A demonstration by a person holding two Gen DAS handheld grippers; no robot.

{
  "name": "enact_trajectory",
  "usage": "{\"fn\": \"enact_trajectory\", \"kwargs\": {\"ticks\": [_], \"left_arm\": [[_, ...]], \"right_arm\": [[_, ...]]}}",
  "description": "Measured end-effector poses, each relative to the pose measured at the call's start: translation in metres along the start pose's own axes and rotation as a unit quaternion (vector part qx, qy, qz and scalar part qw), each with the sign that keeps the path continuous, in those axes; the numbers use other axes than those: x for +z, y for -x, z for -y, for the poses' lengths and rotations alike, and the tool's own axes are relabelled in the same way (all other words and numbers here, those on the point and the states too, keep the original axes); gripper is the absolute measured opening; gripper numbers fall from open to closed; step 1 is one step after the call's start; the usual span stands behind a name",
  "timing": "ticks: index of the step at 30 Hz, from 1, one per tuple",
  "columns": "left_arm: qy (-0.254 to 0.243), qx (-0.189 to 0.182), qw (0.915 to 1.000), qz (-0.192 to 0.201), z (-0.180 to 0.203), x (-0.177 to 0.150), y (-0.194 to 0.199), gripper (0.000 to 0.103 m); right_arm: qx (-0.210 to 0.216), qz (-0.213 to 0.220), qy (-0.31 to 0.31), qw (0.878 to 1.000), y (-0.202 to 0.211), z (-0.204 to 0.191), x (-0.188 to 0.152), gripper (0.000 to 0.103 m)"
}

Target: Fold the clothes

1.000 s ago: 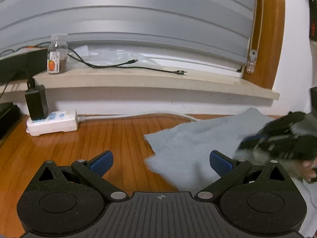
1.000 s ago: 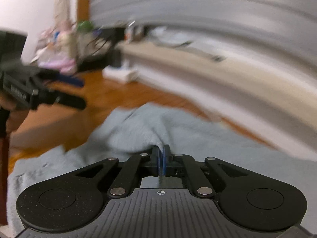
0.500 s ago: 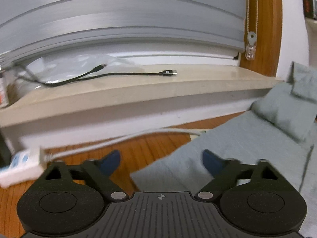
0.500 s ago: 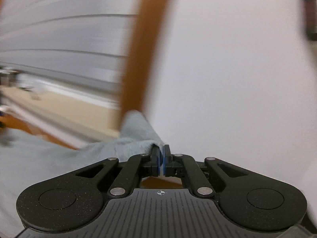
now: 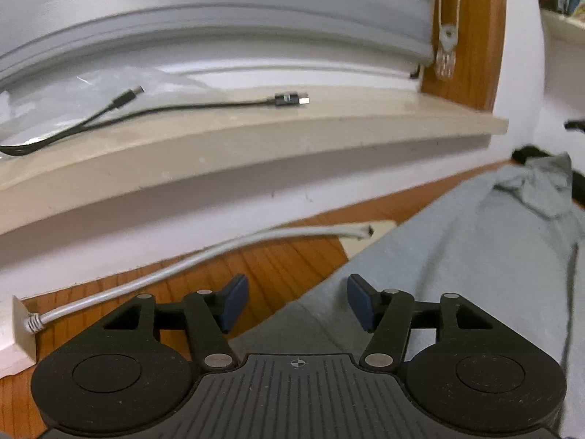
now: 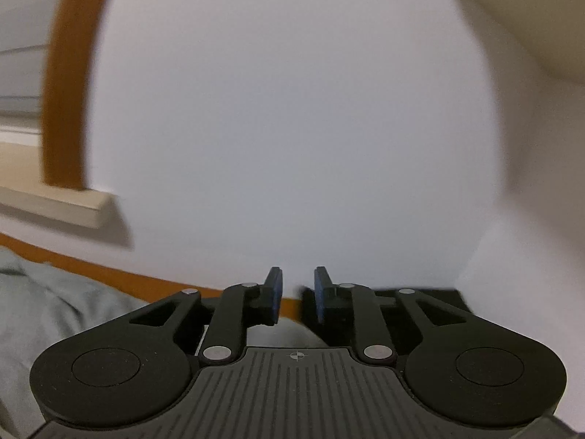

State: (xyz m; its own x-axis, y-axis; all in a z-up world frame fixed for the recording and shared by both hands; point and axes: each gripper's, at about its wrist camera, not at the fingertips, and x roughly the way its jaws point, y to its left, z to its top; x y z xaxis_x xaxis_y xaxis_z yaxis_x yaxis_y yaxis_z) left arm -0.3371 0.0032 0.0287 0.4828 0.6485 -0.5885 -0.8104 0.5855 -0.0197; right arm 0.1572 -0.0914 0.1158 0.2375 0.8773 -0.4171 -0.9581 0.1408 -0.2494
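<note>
Left wrist view, left to right: white power strip [image 5: 12, 333] at the frame's left edge on the wooden table [image 5: 289, 263], its white cord [image 5: 190, 261] trailing right along the wall base; black cables [image 5: 109, 113] lying on the beige sill [image 5: 256, 142] above. Left gripper [image 5: 298, 301] unclenched, jaws just been closing, blue pads apart, edge of the grey garment [image 5: 475, 256] lying in the gap, no pad seen pressing it. Garment spread flat on the table towards the right, bunched fold at its far right end. Right wrist view: grey garment [image 6: 55, 314] low at left, clear of the tool. Right gripper [image 6: 297, 294] released, jaws just been opening, narrow gap, nothing between the pads, white wall [image 6: 292, 128] ahead.
</note>
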Motion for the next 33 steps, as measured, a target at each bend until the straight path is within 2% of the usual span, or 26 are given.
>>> {"fn": "enact_trajectory", "kwargs": {"ticks": [3,5,8,13,14,17,18,19,20,22,23,24,25,28,31,32,33], "left_arm": [[-0.008,-0.006,0.9997,-0.022,-0.001,0.0,-0.007,0.062],[-0.008,-0.023,0.9993,-0.029,-0.003,-0.003,-0.009,0.059],[-0.016,-0.028,0.9992,-0.023,-0.004,-0.008,-0.007,0.059],[-0.028,-0.025,0.999,-0.024,0.001,-0.006,-0.007,0.056],[-0.028,-0.025,0.999,-0.025,0.001,-0.006,-0.007,0.05],[-0.038,-0.027,0.9986,-0.025,0.006,-0.006,-0.005,0.04],[-0.041,-0.026,0.9985,-0.025,0.007,-0.006,-0.004,0.033],[-0.044,-0.025,0.9984,-0.024,0.009,-0.006,-0.004,0.031],[-0.049,-0.023,0.9983,-0.023,0.01,-0.006,-0.003,0.026],[-0.054,-0.013,0.9982,-0.021,0.015,-0.005,-0.001,0.021],[-0.055,-0.008,0.9983,-0.019,0.017,-0.005,0.0,0.018],[-0.059,0.002,0.9982,-0.013,0.02,-0.005,0.003,0.013],[-0.062,0.012,0.998,-0.008,0.022,-0.004,0.005,0.012],[-0.058,0.039,0.9974,0.017,0.025,-0.002,0.017,0.009],[-0.056,0.064,0.9949,0.055,0.03,-0.001,0.03,0.009],[-0.057,0.074,0.9934,0.067,0.032,-0.001,0.034,0.009],[-0.058,0.081,0.9923,0.074,0.035,-0.001,0.035,0.009]], "right_arm": [[0.047,0.007,0.017,0.999,-0.01,-0.038,0.008,0.042],[0.108,0.003,0.041,0.993,-0.018,-0.068,0.009,0.042],[0.189,-0.015,0.066,0.98,-0.034,-0.11,0.011,0.043],[0.246,-0.06,0.136,0.958,-0.067,-0.166,0.003,0.043],[0.254,-0.069,0.147,0.954,-0.072,-0.174,0.001,0.043],[0.259,-0.087,0.176,0.946,-0.082,-0.185,-0.002,0.044],[0.258,-0.095,0.184,0.944,-0.086,-0.185,-0.003,0.048],[0.255,-0.102,0.189,0.943,-0.089,-0.185,-0.004,0.048],[0.248,-0.108,0.192,0.944,-0.093,-0.184,-0.004,0.048],[0.256,-0.118,0.188,0.941,-0.096,-0.182,-0.002,0.046],[0.265,-0.123,0.185,0.938,-0.095,-0.18,-0.001,0.028],[0.274,-0.128,0.182,0.935,-0.095,-0.179,0.0,0.016],[0.279,-0.128,0.183,0.934,-0.093,-0.178,0.0,0.014],[0.264,-0.083,0.189,0.942,-0.08,-0.175,0.003,0.009],[0.226,0.005,0.149,0.963,-0.06,-0.166,0.015,0.008],[0.215,0.026,0.141,0.966,-0.054,-0.165,0.015,0.008],[0.209,0.027,0.15,0.966,-0.053,-0.169,0.013,0.008]]}}
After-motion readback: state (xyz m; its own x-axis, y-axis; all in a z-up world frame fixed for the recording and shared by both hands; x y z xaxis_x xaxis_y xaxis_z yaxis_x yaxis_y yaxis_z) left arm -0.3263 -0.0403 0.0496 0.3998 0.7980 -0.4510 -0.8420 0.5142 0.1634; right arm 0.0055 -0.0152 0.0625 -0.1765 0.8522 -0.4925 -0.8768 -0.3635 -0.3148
